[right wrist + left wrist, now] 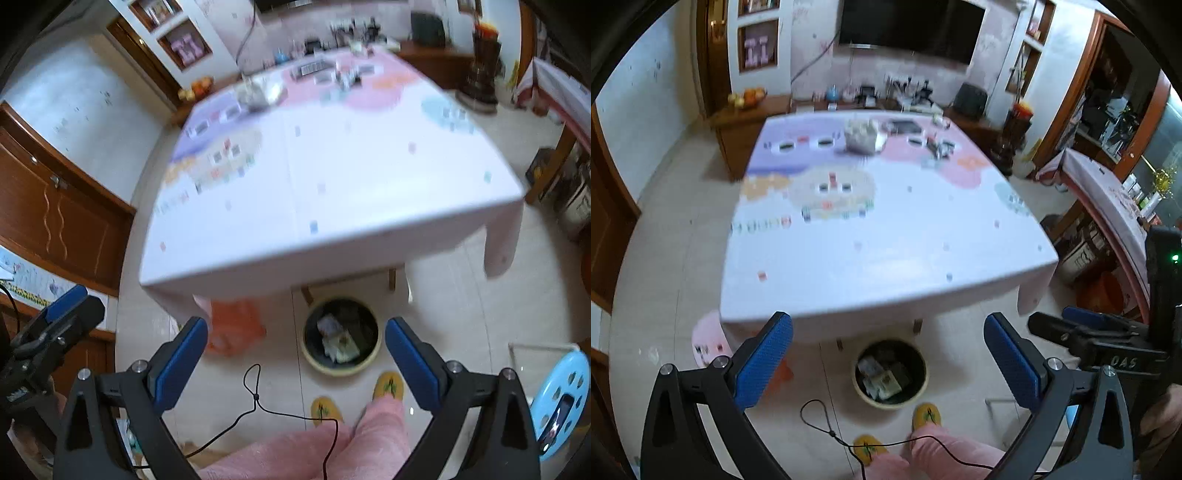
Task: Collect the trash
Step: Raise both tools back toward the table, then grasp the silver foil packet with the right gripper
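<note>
Both grippers hang above the floor at the near edge of the table [886, 236], each with its jaws spread wide and nothing between them. The left gripper [888, 328] and the right gripper [295, 332] each frame the round bin [891, 373] on the tiles below, just under the table's edge. Paper trash [338, 341] lies inside the bin. The person's yellow slippers [388, 386] stand just beside it.

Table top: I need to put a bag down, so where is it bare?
The near half of the white-clothed table is bare, from its front edge back. The far end is crowded: a crumpled clear plastic bag and small clutter.
</note>
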`<state>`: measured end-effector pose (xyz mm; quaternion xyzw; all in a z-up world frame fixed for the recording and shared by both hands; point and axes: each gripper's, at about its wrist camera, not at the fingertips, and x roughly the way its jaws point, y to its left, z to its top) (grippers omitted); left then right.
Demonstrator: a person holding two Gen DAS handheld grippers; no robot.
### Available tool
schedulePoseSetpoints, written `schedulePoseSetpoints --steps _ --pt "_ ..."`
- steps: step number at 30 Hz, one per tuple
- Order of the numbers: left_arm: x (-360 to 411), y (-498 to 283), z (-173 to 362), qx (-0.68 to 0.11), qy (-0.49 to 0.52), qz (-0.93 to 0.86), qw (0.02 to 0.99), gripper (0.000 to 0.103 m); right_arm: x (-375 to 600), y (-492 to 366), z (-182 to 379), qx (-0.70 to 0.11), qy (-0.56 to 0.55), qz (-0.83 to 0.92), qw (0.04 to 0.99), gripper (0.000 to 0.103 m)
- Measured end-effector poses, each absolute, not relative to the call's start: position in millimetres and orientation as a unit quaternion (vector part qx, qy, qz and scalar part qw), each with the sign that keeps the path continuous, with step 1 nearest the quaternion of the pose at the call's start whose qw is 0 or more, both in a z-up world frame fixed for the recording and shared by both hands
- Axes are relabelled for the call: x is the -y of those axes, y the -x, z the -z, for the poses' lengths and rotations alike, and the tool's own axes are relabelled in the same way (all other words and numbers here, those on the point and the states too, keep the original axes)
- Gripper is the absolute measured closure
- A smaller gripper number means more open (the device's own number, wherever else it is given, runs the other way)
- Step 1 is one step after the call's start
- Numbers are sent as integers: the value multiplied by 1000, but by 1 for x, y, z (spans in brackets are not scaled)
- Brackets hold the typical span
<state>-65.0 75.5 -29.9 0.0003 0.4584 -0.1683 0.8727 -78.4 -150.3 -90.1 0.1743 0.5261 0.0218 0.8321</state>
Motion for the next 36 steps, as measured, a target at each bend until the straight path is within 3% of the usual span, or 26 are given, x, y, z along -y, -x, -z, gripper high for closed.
schedulePoseSetpoints --steps 8,16,28,36 --pt "-69 26 0 -430 10 170 886 1 163 55 45 -487 -159 -3 859 6" --pt "-36 -32 3 -434 -8 150 888 1 191 -3 45 -489 -148 2 860 6" --pt "32 -208 52 -506 11 77 859 1 263 -181 67 -508 -127 -21 852 6" --pt "46 -307 107 -551 36 12 834 1 291 -311 112 -531 -78 -22 844 7"
